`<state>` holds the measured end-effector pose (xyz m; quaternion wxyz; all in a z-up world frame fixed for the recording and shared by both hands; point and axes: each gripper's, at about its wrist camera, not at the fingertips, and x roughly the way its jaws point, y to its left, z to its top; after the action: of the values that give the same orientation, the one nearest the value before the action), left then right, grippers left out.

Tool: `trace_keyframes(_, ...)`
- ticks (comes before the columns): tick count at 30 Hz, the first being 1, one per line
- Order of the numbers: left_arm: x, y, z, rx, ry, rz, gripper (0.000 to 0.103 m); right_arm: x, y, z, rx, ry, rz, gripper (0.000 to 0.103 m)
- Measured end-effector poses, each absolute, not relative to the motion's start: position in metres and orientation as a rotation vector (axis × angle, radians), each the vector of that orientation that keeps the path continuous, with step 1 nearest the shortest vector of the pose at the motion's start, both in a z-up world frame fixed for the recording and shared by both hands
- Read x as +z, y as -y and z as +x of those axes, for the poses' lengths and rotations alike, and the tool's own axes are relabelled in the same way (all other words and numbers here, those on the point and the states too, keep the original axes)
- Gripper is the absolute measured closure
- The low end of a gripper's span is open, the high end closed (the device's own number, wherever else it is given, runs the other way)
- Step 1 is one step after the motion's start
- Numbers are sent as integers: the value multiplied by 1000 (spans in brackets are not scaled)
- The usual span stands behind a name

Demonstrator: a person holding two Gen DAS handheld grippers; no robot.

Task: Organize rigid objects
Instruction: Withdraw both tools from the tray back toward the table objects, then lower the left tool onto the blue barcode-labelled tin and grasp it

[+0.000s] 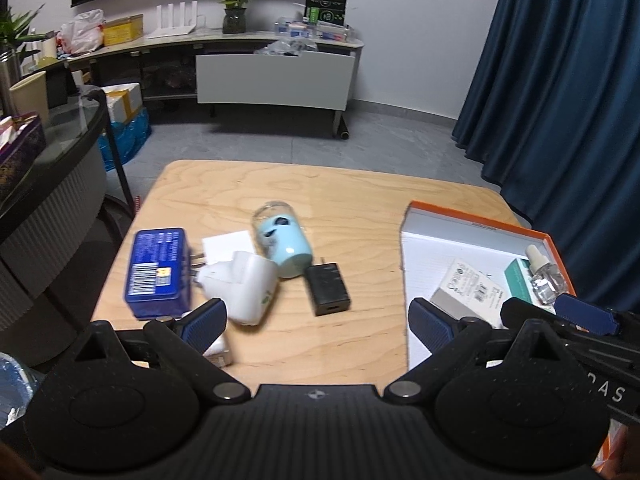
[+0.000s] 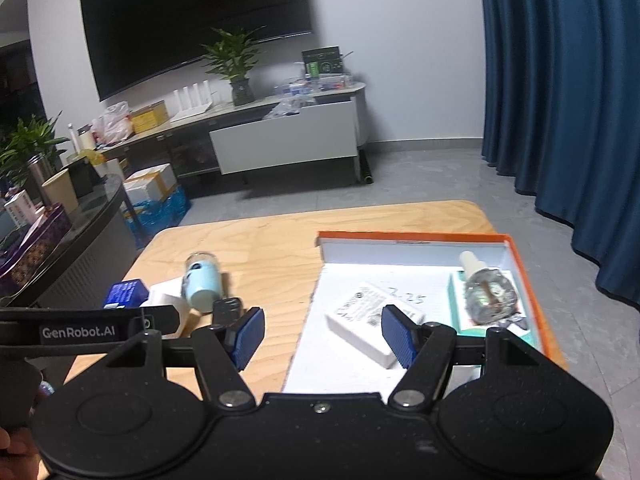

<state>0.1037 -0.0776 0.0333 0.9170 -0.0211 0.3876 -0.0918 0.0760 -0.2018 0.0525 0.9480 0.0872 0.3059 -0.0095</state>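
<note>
On the wooden table (image 1: 280, 184) lie a blue box (image 1: 158, 270), a white plug adapter (image 1: 244, 286), a light blue cup on its side (image 1: 282, 244), a black charger (image 1: 327, 289) and a white card (image 1: 226, 245). My left gripper (image 1: 318, 326) is open and empty above the table's near edge. An orange-rimmed white box (image 2: 524, 280) at the right holds a white packet (image 2: 372, 322), a teal box (image 2: 458, 304) and a clear dropper bottle (image 2: 486, 290). My right gripper (image 2: 322, 338) is open and empty over the box's near left edge.
A dark glass side table (image 1: 60, 148) with boxes stands at the left. Blue curtains (image 1: 560, 80) hang at the right. A low TV cabinet (image 1: 276, 80) with clutter and a plant stands against the far wall.
</note>
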Motion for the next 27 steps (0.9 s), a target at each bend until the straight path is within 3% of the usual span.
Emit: trace_keyframes(27,27,9,103,-82,-809,-97,3,44,133,96,130,-670,115,25)
